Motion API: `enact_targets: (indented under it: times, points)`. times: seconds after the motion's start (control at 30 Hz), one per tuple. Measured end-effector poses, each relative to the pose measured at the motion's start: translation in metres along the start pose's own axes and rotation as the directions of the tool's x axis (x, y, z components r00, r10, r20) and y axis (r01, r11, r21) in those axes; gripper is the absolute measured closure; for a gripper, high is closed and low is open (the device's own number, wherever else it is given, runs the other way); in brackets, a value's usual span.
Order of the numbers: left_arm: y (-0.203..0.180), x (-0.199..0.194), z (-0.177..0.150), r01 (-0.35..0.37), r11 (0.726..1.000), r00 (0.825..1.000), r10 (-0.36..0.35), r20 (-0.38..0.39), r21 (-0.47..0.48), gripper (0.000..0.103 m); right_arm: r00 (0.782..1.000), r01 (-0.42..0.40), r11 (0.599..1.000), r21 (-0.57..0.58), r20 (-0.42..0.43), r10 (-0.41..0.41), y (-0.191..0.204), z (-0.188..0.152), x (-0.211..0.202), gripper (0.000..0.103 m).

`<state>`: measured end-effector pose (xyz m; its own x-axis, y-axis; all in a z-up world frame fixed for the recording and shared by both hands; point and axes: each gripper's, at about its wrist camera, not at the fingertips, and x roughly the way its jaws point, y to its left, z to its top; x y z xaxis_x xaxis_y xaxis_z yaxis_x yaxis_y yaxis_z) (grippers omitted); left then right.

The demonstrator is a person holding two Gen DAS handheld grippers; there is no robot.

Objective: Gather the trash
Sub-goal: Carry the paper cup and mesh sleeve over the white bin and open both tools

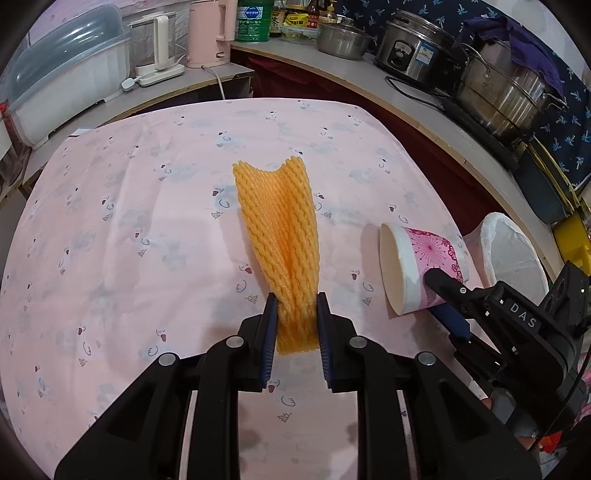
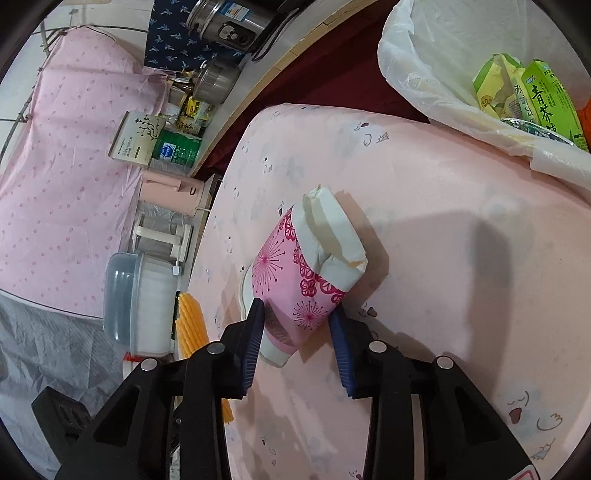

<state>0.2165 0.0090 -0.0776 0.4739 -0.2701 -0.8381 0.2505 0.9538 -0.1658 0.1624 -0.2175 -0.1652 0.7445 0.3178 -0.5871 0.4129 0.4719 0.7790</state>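
Observation:
An orange foam fruit net [image 1: 277, 221] lies stretched out along the pink tablecloth [image 1: 129, 229], and my left gripper [image 1: 297, 299] is shut on its near end. To the right, a pink-patterned paper cup [image 1: 424, 258] lies on its side near the table's edge. In the right wrist view the cup [image 2: 291, 266] has a crumpled white rim, and my right gripper [image 2: 297, 310] has its blue pads pressed on both sides of its lower body. The same right gripper [image 1: 437, 299] shows from the side in the left wrist view. The net [image 2: 190, 321] is seen again at the left.
A bin lined with a white bag [image 2: 424, 74] stands just beyond the table's edge, holding green cartons [image 2: 550, 99] and wrappers. The bin [image 1: 513, 251] sits right of the cup. A counter behind carries a pink kettle [image 1: 210, 33], steel pots [image 1: 506, 92], a rice cooker [image 1: 413, 48] and a plastic dish box [image 1: 62, 74].

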Motion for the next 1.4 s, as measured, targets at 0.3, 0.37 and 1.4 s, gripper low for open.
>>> enact_targets:
  times: [0.3,0.37,1.4]
  points:
    - [-0.036,-0.014,-0.001,0.029,0.998,0.999,-0.030,0.020,0.059,0.083,0.998,0.001,0.998,-0.070,0.069,0.004,0.012,0.006,-0.028,0.080]
    - [-0.048,-0.018,-0.002,0.036,0.996,0.999,-0.038,0.026,0.081,0.083,0.996,0.000,0.997,-0.078,0.084,0.007,0.012,0.008,-0.037,0.080]
    - [-0.261,-0.011,-0.037,0.199,0.897,0.979,-0.195,-0.050,0.395,0.083,0.926,0.045,0.996,0.073,0.371,-0.068,-0.102,0.070,-0.193,0.080]
